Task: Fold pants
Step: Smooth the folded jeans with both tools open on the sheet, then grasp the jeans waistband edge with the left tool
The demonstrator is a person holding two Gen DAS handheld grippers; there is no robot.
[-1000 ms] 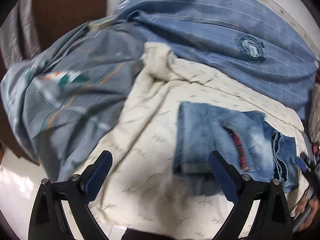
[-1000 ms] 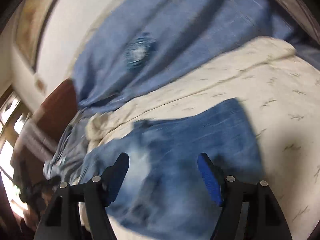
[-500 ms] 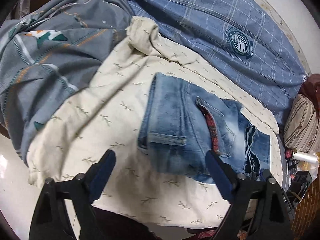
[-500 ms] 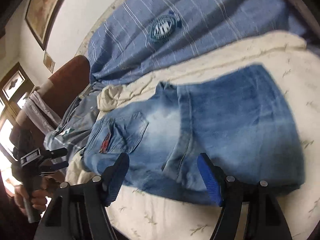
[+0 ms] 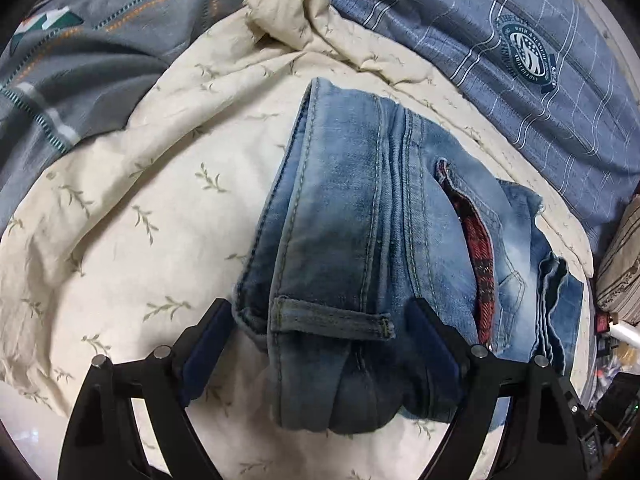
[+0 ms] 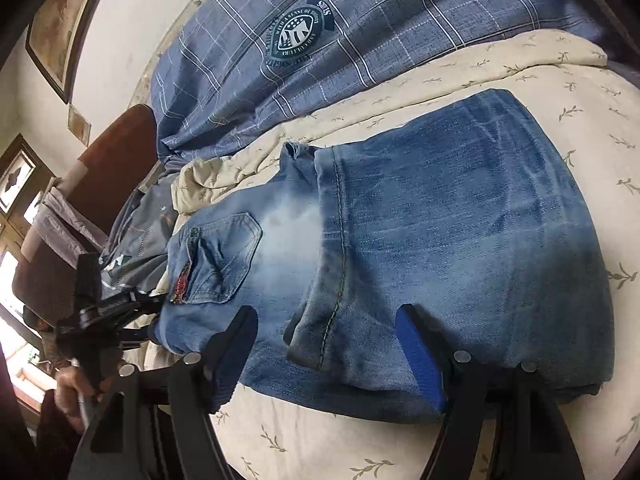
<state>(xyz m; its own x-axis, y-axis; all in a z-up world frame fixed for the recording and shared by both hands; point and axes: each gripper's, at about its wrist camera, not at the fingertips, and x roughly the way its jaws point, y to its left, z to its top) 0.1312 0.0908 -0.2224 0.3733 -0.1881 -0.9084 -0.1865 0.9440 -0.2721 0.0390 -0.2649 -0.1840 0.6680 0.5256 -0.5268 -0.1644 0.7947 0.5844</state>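
A cream sheet (image 5: 132, 184) printed with small leafy sprigs covers the bed, bunched into a rumpled lump at its far edge. Beyond it lies a blue plaid duvet (image 5: 532, 92) bearing a round dark-green crest (image 6: 298, 36). A grey blanket (image 5: 80, 60) with orange and teal stitching is heaped at the sheet's far left corner. A striped cushion (image 5: 620, 264) sits off the right edge. A framed picture (image 6: 60, 36) hangs on the white wall, above a brown headboard (image 6: 120, 152).
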